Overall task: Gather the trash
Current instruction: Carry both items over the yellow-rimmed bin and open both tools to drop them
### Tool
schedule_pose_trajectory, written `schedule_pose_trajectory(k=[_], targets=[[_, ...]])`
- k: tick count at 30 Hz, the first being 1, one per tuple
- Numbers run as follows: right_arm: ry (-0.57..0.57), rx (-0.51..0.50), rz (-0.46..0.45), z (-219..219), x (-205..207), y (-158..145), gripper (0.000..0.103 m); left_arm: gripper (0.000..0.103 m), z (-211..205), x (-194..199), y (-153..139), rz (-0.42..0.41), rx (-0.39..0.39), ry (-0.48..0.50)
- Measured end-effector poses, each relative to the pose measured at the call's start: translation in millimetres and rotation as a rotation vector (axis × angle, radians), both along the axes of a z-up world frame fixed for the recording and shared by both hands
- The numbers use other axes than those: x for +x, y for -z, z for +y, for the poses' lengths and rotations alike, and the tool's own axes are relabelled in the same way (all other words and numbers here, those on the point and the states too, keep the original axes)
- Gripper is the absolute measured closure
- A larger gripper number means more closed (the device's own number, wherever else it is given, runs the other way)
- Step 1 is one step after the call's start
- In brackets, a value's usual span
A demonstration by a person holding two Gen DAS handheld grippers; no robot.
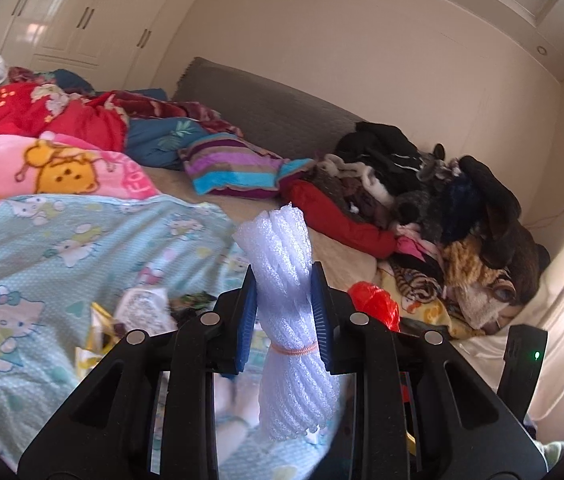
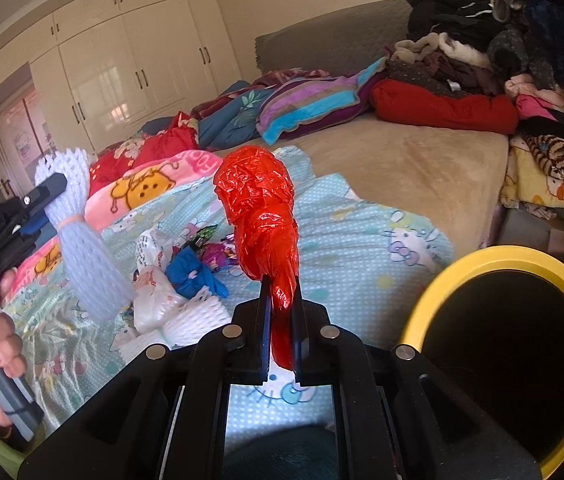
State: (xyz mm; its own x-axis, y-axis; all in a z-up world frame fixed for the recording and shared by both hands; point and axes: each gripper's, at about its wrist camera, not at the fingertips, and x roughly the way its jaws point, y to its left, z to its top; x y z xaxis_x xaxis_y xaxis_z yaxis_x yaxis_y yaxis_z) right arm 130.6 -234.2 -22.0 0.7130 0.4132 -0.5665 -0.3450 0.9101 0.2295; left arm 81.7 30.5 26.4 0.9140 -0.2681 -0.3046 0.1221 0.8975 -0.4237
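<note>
While both grippers are hanging over the bed, each is clamping 1 piece of trash.
Left gripper (image 1: 283, 312): blue pads are pinching a bundle of white foam netting (image 1: 285, 280) tied with a rubber band, standing upright between the jaws. Right gripper (image 2: 282, 320): jaws are pressing nearly together on a crumpled red plastic bag (image 2: 260, 208), its bulk sticking up past the tips. Yellow-rimmed bin (image 2: 433, 300) is sitting just right of that gripper, opening dark. Further out, more wrappers (image 2: 186, 268) are lying on the pale-blue cartoon blanket (image 2: 361, 240); beyond, a clothes pile (image 2: 481, 48) is resting by the grey headboard (image 2: 333, 36).
</note>
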Motion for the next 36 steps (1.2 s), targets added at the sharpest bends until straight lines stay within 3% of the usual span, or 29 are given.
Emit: schedule_pose_trajectory(k=[18, 36], targets=[[0.122, -0.031, 0.002, -81, -27, -9, 0.095, 0.084, -82, 6, -1, -0.006, 0.021, 0.145], [0.242, -0.019, 0.077, -150, -36, 4, 0.095, 0.084, -151, 12, -1, -0.016, 0.042, 0.277]])
